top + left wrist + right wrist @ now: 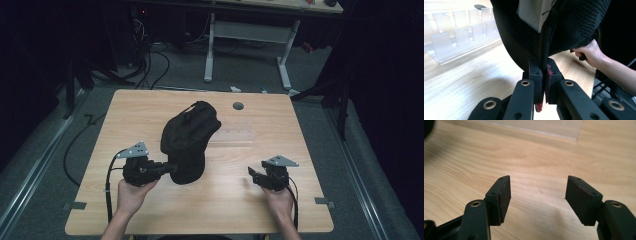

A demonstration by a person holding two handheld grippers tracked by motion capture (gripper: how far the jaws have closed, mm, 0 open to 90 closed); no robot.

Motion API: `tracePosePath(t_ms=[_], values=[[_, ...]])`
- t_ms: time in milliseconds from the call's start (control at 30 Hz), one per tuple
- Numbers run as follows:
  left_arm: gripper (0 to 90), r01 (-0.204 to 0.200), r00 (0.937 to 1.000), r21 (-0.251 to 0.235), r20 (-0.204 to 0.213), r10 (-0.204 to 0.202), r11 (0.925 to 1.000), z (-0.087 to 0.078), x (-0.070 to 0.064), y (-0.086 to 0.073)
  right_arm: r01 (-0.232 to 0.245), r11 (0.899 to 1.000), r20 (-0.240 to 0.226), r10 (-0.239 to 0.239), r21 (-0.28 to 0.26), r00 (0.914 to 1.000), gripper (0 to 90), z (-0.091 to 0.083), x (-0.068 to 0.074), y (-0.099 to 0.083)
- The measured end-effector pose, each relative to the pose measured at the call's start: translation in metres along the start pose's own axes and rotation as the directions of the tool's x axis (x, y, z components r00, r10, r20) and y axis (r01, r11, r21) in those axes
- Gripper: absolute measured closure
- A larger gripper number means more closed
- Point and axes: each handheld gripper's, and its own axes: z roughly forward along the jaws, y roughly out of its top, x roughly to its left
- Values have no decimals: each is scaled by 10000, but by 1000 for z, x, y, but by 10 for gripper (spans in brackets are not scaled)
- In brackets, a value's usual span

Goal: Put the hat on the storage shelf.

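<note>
A black fabric bag stands slumped in the middle of the wooden table. My left gripper is at the bag's near left side, shut on a fold of it. In the left gripper view the jaws pinch a black seam of the bag, which hangs above them with a pale lining showing. My right gripper is held low over bare wood to the right of the bag, apart from it. Its jaws stand wide open with nothing between them.
A clear plastic tray lies flat on the table just right of the bag, also seen as the clear tray and its edge. A grey round cap sits near the far edge. A desk frame and cables stand on the floor beyond.
</note>
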Motion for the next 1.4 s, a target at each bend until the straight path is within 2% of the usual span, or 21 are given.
tracePosePath(t_ms=[267,333,633,933,1167,1400], values=[[862,96,9984,-298,-556,-112,9995,-3,6,6,112,9977,608,-153,669,9980,361,10,-2,-9],[862,82,9975,-382,-692,-109,9992,-4,7,9,193,9975,669,-238,675,9975,360,10,-2,-9],[862,68,9926,-685,-1201,-150,9976,-5,17,23,140,9972,752,-195,734,9970,334,11,-1,-9],[862,0,9888,-953,-1489,-142,9955,-6,23,38,152,9972,759,-209,738,9969,331,10,-1,-9],[862,-200,9836,-1104,-1804,-3,9937,-9,26,47,161,9972,755,-216,735,9969,326,10,-1,-9],[862,-267,9717,-1206,-2362,-25,9923,-14,33,52,158,9971,746,-214,746,9970,323,10,-1,-9]])
